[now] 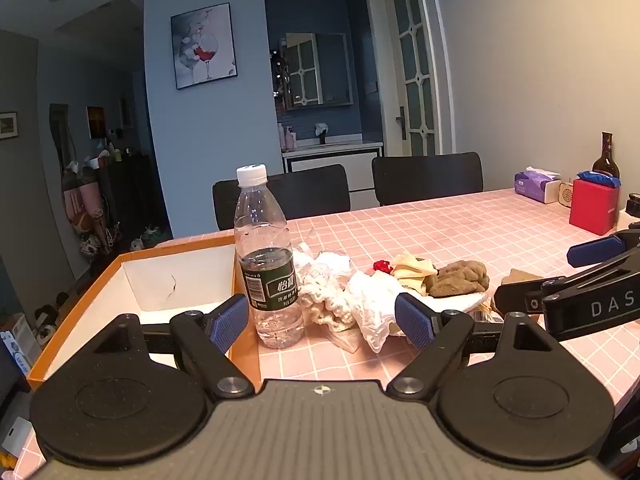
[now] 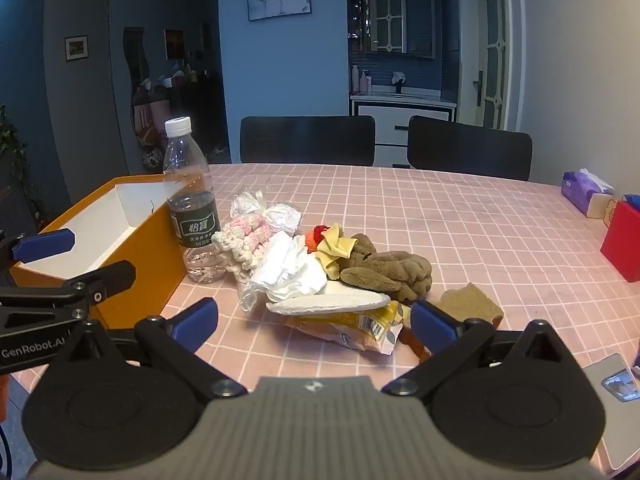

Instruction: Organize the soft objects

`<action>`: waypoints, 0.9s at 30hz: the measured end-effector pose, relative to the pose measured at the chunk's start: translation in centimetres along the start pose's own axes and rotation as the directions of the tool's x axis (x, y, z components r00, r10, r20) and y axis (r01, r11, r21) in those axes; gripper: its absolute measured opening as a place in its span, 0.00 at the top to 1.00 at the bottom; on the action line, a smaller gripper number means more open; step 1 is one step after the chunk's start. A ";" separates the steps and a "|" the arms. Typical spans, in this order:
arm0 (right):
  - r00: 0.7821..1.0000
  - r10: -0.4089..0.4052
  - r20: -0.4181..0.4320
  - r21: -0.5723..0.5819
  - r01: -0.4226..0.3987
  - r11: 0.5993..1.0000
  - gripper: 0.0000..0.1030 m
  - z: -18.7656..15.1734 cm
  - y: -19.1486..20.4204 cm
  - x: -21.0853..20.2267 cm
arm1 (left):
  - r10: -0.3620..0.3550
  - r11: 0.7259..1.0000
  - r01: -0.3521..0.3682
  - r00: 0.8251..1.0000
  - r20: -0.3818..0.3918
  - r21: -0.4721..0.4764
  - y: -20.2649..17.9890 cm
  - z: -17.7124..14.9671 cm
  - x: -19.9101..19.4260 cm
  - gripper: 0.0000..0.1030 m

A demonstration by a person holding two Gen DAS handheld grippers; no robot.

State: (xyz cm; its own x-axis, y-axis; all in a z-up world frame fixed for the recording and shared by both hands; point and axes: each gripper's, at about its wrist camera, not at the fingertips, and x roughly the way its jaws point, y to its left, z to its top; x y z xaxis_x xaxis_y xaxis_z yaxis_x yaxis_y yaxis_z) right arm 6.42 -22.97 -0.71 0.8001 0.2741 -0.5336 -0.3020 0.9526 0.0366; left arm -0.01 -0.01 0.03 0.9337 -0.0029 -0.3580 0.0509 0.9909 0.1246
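The counter (image 2: 460, 216) carries an orange box (image 2: 140, 256), open on top, at its left edge. A soft pile (image 2: 304, 264) of white cloth, pink knit and a brown plush lies mid-counter, just right of the box. A bottle (image 2: 194, 216) stands upright between box and pile. Left tongs (image 1: 322, 322) and right tongs (image 2: 314, 322) hover spread wide, gripping nothing.

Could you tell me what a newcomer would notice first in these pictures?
Probably the heap of soft objects mid-table on the pink checked tablecloth, white, pink and brown cloth jumbled together. Left of it stands a clear water bottle beside an open orange box, its visible inside bare.
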 end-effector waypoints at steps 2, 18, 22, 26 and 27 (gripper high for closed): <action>1.000 -0.005 -0.009 -0.009 0.005 1.000 0.02 0.0 0.1 0.1 | 0.002 1.000 -0.002 1.000 0.003 0.006 0.0 0.0 -0.1 0.06; 1.000 -0.008 -0.017 -0.007 0.008 1.000 0.02 0.3 0.1 0.7 | -0.003 1.000 0.003 1.000 -0.028 0.007 0.0 -0.2 0.6 0.06; 1.000 -0.013 -0.017 -0.007 0.013 1.000 0.02 0.3 0.1 0.7 | -0.005 1.000 0.005 1.000 -0.026 0.005 -0.1 -0.2 0.6 0.06; 1.000 -0.017 -0.015 -0.010 0.016 1.000 0.02 0.4 0.0 0.7 | -0.011 1.000 0.011 1.000 -0.023 0.003 -0.1 -0.1 0.6 0.06; 1.000 -0.018 -0.015 -0.011 0.018 1.000 0.02 0.4 0.0 0.7 | -0.013 1.000 0.013 1.000 -0.024 0.002 -0.1 -0.1 0.7 0.06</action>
State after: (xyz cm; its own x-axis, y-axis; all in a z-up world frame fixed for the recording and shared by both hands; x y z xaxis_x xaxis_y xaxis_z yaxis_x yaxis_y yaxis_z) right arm 7.22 -22.68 -0.75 0.7974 0.2548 -0.5470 -0.2930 0.9559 0.0181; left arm 0.55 -0.09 -0.35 0.9243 -0.0124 -0.3815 0.0637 0.9904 0.1223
